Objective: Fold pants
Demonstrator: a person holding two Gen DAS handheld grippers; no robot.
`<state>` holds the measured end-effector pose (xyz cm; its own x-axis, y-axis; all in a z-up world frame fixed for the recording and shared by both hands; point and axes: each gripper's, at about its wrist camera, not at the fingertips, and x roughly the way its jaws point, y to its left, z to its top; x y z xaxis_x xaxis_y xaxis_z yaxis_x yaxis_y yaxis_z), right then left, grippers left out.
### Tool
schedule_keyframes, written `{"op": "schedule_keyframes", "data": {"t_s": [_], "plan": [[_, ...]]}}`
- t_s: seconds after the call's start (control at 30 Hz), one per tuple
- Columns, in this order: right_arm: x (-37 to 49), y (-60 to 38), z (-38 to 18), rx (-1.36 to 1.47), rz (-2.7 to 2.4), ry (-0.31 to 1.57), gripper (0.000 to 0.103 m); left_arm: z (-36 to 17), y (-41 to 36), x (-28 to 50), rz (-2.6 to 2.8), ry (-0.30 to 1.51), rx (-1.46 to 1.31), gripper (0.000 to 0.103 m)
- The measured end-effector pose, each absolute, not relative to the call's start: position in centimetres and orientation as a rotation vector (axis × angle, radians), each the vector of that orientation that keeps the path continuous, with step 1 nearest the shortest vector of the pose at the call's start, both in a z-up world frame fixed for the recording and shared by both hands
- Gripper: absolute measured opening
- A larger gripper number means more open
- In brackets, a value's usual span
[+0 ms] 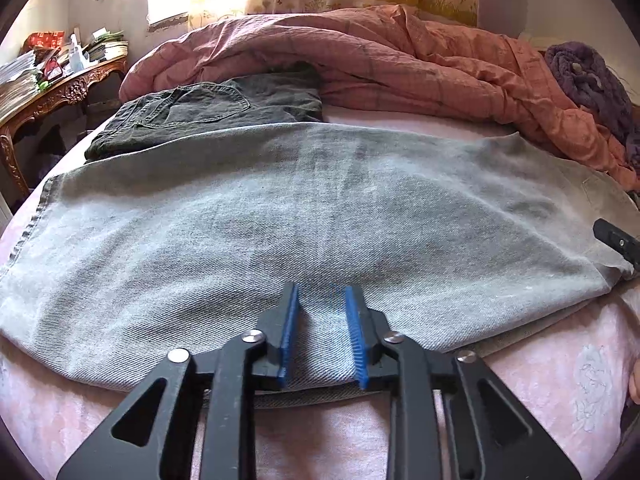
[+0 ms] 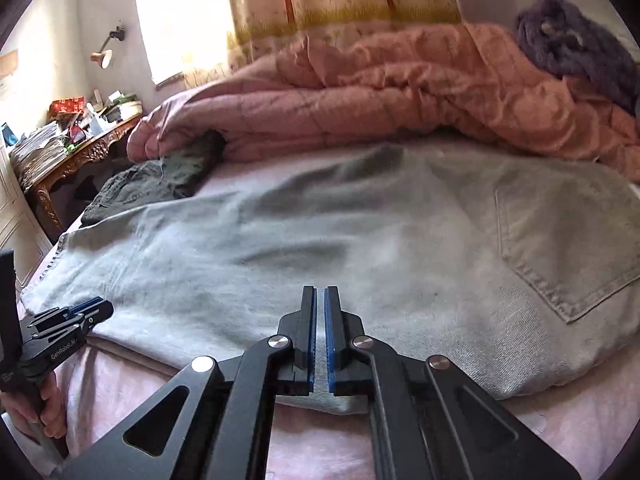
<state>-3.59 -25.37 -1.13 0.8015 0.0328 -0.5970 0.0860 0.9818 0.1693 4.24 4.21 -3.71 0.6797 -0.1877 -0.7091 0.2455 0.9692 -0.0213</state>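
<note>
- Grey pants (image 1: 320,216) lie spread across the pink bed (image 1: 540,360), filling mid-frame.
- Left gripper (image 1: 322,292) fingers parted over the near edge, gripping nothing.
- Right gripper (image 2: 320,292) fingers nearly closed; whether they pinch cloth, cannot tell.

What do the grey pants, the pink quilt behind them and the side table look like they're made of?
Grey pants: looks like washed denim, matte, with diagonal twill weave and a stitched patch pocket. Pink quilt: probably soft cotton or similar over padding, judging by its puffy, crinkled, stitched squares. Side table: seemingly carved wood, brown with a slight sheen and gilt-looking ornament along its edge.
</note>
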Motion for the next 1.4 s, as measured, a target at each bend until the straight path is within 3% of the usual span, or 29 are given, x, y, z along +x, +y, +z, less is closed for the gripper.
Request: {"op": "schedule_keyframes", "data": {"t_s": [0.07, 0.1, 0.17, 0.27, 0.3, 0.37, 0.4, 0.53, 0.7, 0.97, 1.1, 1.27, 1.4], "plan": [[-3.3, -25.2, -1.3, 0.193, -0.027, 0.650, 0.019, -3.5, 4.1, 4.0, -0.236, 0.771, 0.090, 0.050], [-3.1, -25.3, -1.6, 0.198, -0.030, 0.665, 0.020, -3.4, 3.9, 3.7, -0.222, 0.755, 0.102, 0.055], [-2.8, -25.5, -1.9, 0.212, -0.033, 0.680, 0.020, -2.7, 4.0, 3.0, -0.221, 0.705, 0.106, 0.056], [-3.1, -26.0, -1.7, 0.235, -0.033, 0.663, 0.021, -1.5, 4.6, 1.2, -0.189, 0.598, 0.087, 0.067], [-3.3, -25.9, -1.5, 0.236, -0.029, 0.646, 0.022, -1.1, 4.9, 0.6, -0.178, 0.562, 0.079, 0.067], [-3.7, -25.8, -1.1, 0.232, -0.014, 0.613, 0.035, -0.1, 5.4, -0.6, -0.179, 0.499, 0.068, 0.067], [-3.9, -25.7, -0.9, 0.228, -0.003, 0.599, 0.047, 0.3, 5.8, -1.1, -0.181, 0.474, 0.061, 0.069], [-4.9, -25.0, 0.0, 0.195, 0.000, 0.540, 0.052, 1.1, 8.4, -1.6, -0.211, 0.462, -0.023, 0.077], [-5.2, -24.8, 0.4, 0.231, 0.042, 0.513, 0.072, 0.9, 12.1, -0.7, -0.133, 0.518, -0.088, 0.077], [-4.2, -25.8, -0.5, 0.309, 0.007, 0.566, 0.073, -1.2, 21.1, 0.3, -0.014, 0.638, -0.353, 0.082], [-4.0, -25.7, -0.7, 0.309, -0.009, 0.572, 0.081, -3.1, 24.7, 0.3, 0.029, 0.696, -0.491, 0.082], [-3.6, -25.7, -1.0, 0.312, -0.027, 0.593, 0.082, -3.8, 25.9, -0.1, 0.040, 0.705, -0.542, 0.082], [-3.4, -25.7, -1.2, 0.309, -0.034, 0.605, 0.082, -4.1, 26.5, 1.1, 0.041, 0.697, -0.581, 0.089]]}}
